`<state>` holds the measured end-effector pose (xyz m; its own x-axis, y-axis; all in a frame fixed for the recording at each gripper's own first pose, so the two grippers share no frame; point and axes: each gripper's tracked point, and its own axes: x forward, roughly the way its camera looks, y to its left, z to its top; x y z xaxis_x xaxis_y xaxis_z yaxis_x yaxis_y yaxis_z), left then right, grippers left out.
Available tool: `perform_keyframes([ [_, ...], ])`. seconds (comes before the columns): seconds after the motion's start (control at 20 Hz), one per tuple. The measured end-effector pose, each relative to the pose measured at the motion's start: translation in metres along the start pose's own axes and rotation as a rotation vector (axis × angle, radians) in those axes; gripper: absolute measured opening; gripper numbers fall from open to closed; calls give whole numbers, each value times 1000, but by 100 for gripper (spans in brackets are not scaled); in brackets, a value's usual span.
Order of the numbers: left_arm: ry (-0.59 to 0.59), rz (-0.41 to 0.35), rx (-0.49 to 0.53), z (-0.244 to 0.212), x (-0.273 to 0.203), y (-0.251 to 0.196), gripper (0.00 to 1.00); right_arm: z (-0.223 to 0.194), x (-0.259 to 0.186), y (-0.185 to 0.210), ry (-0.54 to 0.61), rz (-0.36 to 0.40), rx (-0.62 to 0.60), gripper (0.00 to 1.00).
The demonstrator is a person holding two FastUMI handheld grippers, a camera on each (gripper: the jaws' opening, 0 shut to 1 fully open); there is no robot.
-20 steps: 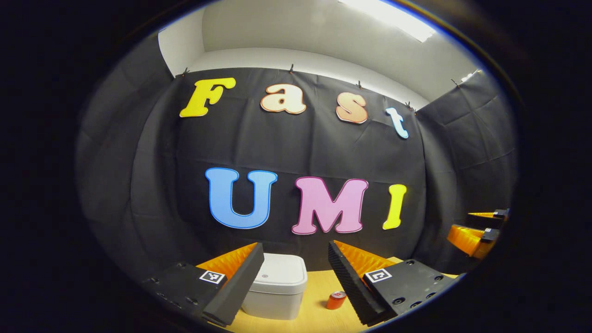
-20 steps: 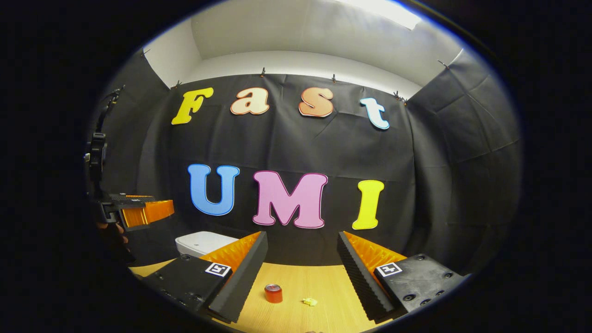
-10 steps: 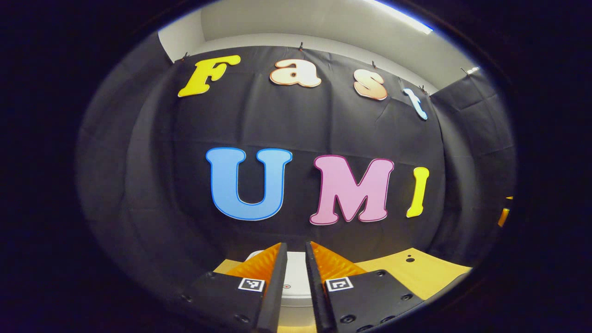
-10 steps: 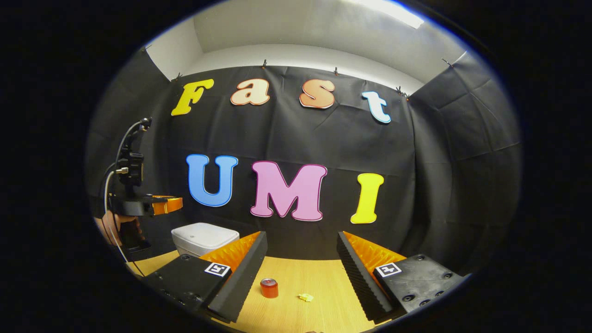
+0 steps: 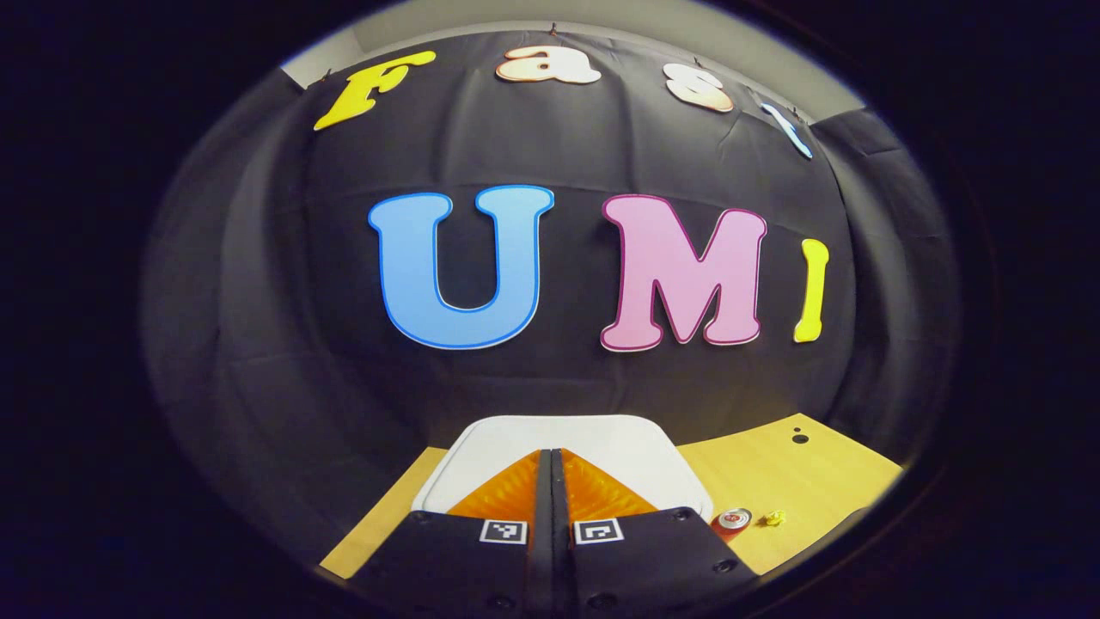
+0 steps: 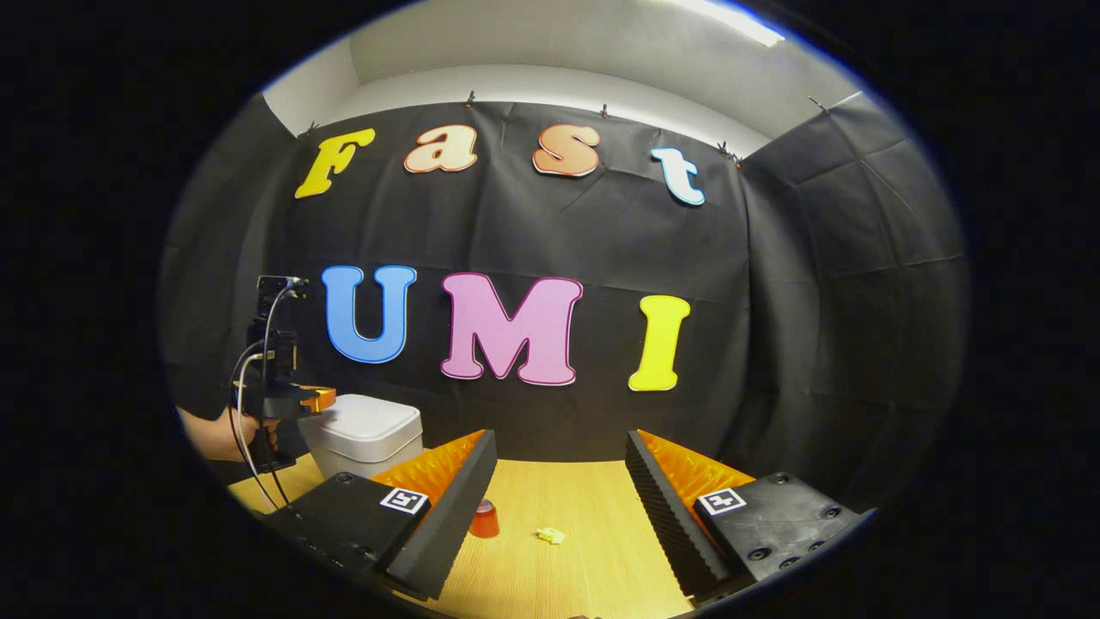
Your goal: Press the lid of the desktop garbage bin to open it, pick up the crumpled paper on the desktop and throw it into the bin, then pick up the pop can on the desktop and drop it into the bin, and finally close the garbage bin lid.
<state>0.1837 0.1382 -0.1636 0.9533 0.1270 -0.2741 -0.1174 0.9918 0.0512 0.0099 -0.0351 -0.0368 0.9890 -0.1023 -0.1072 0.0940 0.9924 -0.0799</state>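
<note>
Here the left gripper [image 5: 550,460] has its two fingers pressed together with nothing between them, and they sit over the near half of the bin lid [image 5: 601,438], at or just above its surface; contact cannot be told. The lid lies flat and shut on the white garbage bin [image 6: 365,434]. The pop can [image 5: 733,520] and the crumpled paper [image 5: 774,517] both lie on the desktop [image 5: 773,473], off to the right of those fingers and just beside each other.

In the right gripper view, the right gripper [image 6: 559,490] hangs with its fingers wide apart and empty. The can stands against the inner edge of its left finger, the paper lies between the fingers, and the bin stands beyond the left finger.

With both pieces of rubbish out and closed fingers on a shut lid, the step is judged to be the press that opens it. That calls for a short, straight push down on the lid.

No brand or writing can be read on bin or can; square coded tags sit on the finger mounts.
</note>
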Motion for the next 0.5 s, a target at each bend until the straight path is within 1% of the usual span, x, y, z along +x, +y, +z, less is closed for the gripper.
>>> perform_keyframes([
  [0.25,63,-20,-37,-27,3,-5,5,-6,-4,-5,18,-19,0,97],
  [0.3,39,-23,-23,-24,2,-6,5,-6,-5,-5,18,-22,-4,97],
  [0.5,12,-37,63,-31,1,-8,6,-11,-7,-4,33,-18,-7,98],
])
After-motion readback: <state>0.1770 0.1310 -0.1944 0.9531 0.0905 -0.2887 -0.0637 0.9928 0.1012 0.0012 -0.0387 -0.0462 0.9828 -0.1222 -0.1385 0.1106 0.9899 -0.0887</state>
